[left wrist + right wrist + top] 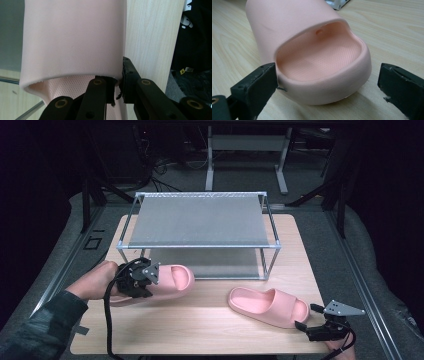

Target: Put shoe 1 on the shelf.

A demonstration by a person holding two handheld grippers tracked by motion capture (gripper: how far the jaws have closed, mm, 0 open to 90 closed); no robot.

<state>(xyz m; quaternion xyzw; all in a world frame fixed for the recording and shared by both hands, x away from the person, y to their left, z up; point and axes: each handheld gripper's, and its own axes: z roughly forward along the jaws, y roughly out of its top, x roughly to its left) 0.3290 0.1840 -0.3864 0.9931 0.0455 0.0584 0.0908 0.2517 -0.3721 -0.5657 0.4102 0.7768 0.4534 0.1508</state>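
Observation:
Two pink foam slippers are on the wooden table [200, 330]. My left gripper [154, 281] is shut on the side wall of the left slipper [176, 276] and holds it just in front of the rack, toe to the right. In the left gripper view its jaws pinch the strap's edge [117, 82] of that slipper [72, 40]. The right slipper [267, 305] lies flat at the front right. My right gripper [309, 316] stands open around its heel [312, 50]: one pad [257, 85] is at the heel's rim, the other [402, 87] stands apart.
A metal-framed, two-tier shoe rack [200, 247] with grey fabric shelves stands at the back middle of the table. Black cables trail from both grippers over the front edge. Dark floor and desk legs lie beyond the table.

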